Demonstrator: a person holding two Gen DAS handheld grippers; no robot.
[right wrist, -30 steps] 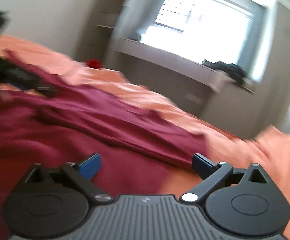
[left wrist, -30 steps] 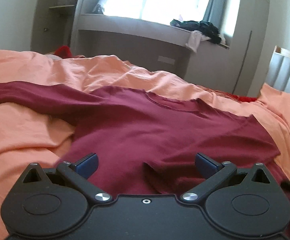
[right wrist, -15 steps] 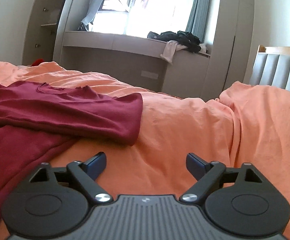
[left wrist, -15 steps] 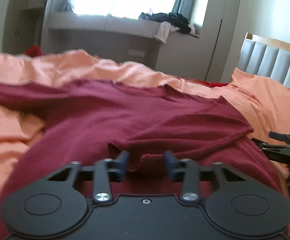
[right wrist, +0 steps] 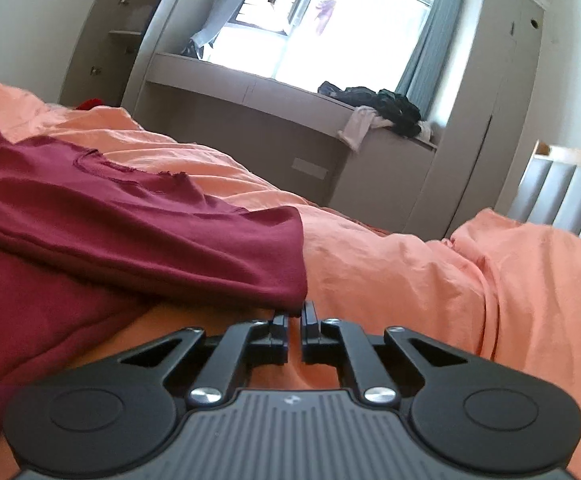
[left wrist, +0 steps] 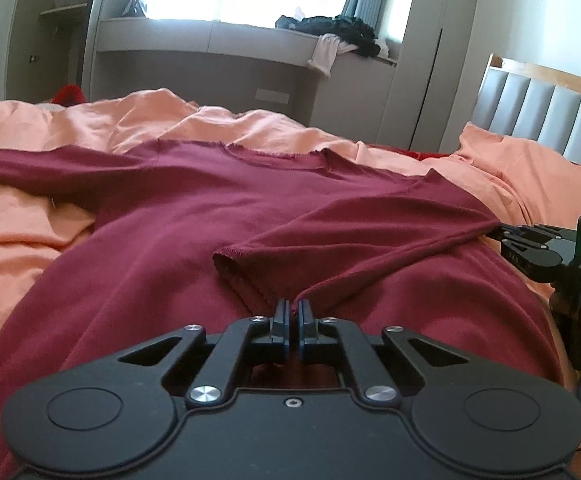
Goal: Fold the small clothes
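A dark red long-sleeved shirt [left wrist: 210, 216] lies spread on the orange bedcover [left wrist: 30, 220], neck toward the window. Its right sleeve [left wrist: 354, 236] is folded across the body. My left gripper [left wrist: 294, 312] is shut on the sleeve's cuff edge at the shirt's middle. My right gripper [right wrist: 295, 314] is shut on the sleeve's fold at the shirt's right side; it also shows at the right edge of the left wrist view [left wrist: 506, 234], pinching the fabric. The shirt [right wrist: 130, 224] fills the left of the right wrist view.
The padded grey headboard [left wrist: 550, 112] stands at the right. A window bench [left wrist: 230, 40] with a pile of dark clothes [left wrist: 338, 28] runs behind the bed. Shelves [left wrist: 58, 32] stand at the far left. A red item [left wrist: 68, 94] lies past the bed.
Both grippers have closed from open. The left one shut on the sleeve cuff, the right one on the sleeve fold at the shirt's right side.
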